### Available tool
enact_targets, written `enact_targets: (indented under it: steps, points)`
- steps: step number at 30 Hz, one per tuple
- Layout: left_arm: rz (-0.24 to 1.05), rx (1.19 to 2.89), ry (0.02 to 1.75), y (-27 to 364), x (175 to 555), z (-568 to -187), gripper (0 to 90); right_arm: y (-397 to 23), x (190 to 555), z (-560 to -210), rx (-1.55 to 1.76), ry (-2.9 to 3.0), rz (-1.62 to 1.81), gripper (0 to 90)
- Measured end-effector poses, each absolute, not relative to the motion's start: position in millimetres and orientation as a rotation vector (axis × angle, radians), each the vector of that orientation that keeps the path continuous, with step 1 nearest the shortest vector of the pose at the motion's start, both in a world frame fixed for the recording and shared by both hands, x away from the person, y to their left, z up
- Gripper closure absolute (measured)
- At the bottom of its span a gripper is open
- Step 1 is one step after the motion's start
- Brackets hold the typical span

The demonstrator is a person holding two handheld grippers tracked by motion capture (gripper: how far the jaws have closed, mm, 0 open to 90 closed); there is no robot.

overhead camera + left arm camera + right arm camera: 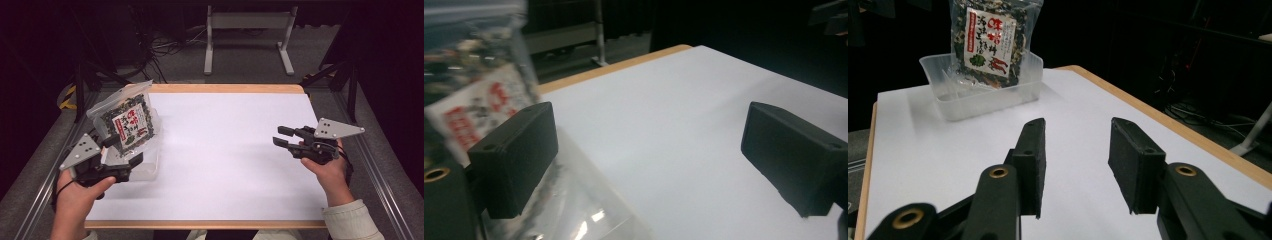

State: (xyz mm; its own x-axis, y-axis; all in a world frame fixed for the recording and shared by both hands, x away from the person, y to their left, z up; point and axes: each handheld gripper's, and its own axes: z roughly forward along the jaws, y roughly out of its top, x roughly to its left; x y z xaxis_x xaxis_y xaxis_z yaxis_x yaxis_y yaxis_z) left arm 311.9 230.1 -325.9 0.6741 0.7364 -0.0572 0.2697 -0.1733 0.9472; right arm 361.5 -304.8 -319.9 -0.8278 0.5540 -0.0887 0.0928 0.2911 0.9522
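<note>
1. At the worktop's (225,150) left edge: clear tub (150,167), snack bag (131,122) standing upright inside.
2. Just beside the tub: left gripper (124,151), jaws wide apart, holding nothing.
3. Near the right edge: right gripper (283,136), jaws parted, empty.

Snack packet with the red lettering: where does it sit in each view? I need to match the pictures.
High view: snack packet far left, upright in the clear tub.
Left gripper view: packet blurred at left edge.
Right gripper view: packet top left.
Shared landmark: the tub.
</note>
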Motion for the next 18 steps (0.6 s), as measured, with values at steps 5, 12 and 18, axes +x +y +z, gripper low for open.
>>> enact_targets:
  steps: [5,12,18]
  points:
    - [0.410,1.725,0.763,207.3,323.3,-339.3,10.1,-313.3,360.0,-327.4,0.631,2.147,1.591,55.4]
    - [0.328,1.723,0.705,176.5,337.2,-363.6,12.1,-319.1,356.3,-341.1,0.666,2.135,1.582,51.6]
    - [0.286,1.736,0.656,147.0,341.9,-385.0,12.1,-321.7,354.3,-352.0,0.693,2.129,1.580,49.4]
